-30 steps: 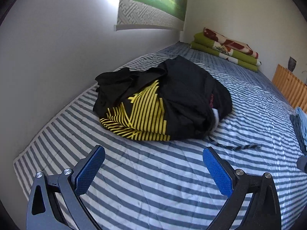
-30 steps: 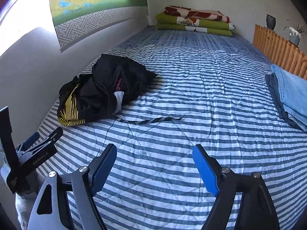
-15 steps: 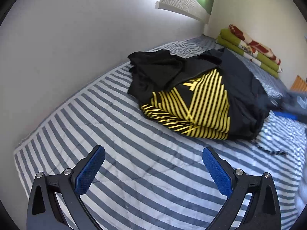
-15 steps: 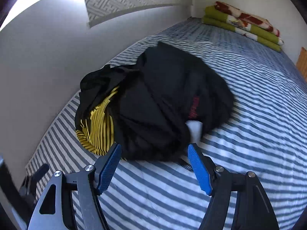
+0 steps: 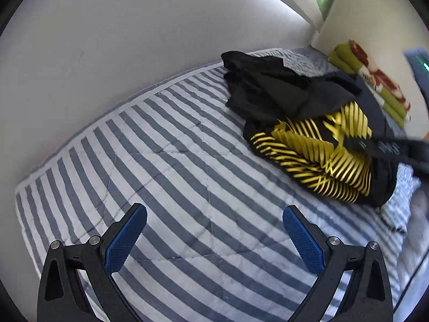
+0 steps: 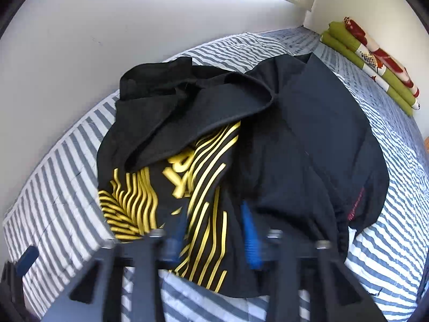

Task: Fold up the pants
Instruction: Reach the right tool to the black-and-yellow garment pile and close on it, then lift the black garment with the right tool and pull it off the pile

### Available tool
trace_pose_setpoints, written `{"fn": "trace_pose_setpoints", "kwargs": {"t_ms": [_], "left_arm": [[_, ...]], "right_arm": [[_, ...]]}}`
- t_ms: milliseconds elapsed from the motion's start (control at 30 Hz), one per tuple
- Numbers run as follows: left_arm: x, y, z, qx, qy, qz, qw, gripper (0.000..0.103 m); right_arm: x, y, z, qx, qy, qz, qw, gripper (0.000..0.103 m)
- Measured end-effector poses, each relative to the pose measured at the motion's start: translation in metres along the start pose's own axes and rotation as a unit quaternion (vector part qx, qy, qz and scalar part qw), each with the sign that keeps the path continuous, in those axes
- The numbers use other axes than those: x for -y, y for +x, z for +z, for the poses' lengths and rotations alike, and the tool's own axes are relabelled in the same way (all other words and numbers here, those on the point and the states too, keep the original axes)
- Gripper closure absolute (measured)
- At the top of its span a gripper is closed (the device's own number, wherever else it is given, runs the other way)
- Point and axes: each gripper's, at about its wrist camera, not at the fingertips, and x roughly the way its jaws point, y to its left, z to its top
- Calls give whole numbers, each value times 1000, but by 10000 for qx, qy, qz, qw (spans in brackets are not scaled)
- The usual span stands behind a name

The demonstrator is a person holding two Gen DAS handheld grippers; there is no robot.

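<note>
The black pants with yellow stripes lie crumpled on the striped bed, near the wall. My left gripper hovers open over bare bedding, short of the pants and to their left. My right gripper rests on the pants, its blue pads blurred and half closed around the yellow-striped fabric. I cannot tell whether they pinch it. In the left wrist view the right gripper reaches in from the right over the yellow print.
A white wall runs along the bed's far side, close behind the pants. Folded green and red blankets are stacked at the head of the bed. The left gripper's tip shows at the lower left.
The right gripper has come down onto the pants and its jaws have narrowed around the yellow-striped fabric. The left gripper has swung left, so the pants now sit at its upper right.
</note>
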Motion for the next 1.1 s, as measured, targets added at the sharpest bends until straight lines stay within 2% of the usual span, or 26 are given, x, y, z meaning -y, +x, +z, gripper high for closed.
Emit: {"fn": "trace_pose_setpoints", "kwargs": {"t_ms": [167, 233, 300, 467, 600, 667, 767, 867, 900, 967, 1033, 1100], "left_arm": [[13, -5, -3, 127, 236, 113, 9996, 1], [15, -6, -4, 148, 266, 138, 9994, 1], [14, -8, -6, 171, 215, 172, 9995, 1], [19, -22, -13, 240, 154, 89, 9996, 1], [38, -36, -26, 338, 399, -7, 9986, 1], [53, -42, -35, 343, 618, -39, 9975, 1], [78, -52, -52, 165, 891, -408, 9950, 1], [114, -68, -77, 100, 1313, -723, 9887, 1], [127, -74, -84, 73, 1435, -851, 9860, 1], [159, -91, -102, 22, 1761, -1191, 9771, 1], [187, -106, -115, 1, 2066, -1431, 9679, 1], [215, -120, -124, -15, 2326, -1593, 9594, 1]], "right_arm": [[22, -37, -13, 135, 200, -51, 9997, 97], [35, -56, -28, 198, 279, -192, 9992, 97], [49, -73, -48, 140, 424, -159, 9989, 97], [86, -113, -126, 74, 497, -562, 9971, 97], [127, -148, -193, -22, 770, -951, 9925, 97], [152, -166, -230, -76, 997, -1220, 9875, 97], [196, -186, -279, -246, 1445, -1681, 9748, 97], [225, -203, -313, -490, 1528, -2160, 9631, 88], [234, -211, -323, -506, 1648, -2219, 9597, 75], [243, -234, -334, -238, 1930, -2245, 9549, 57], [251, -252, -338, 14, 2186, -2075, 9535, 53], [256, -260, -340, 191, 2382, -1531, 9589, 53]]}}
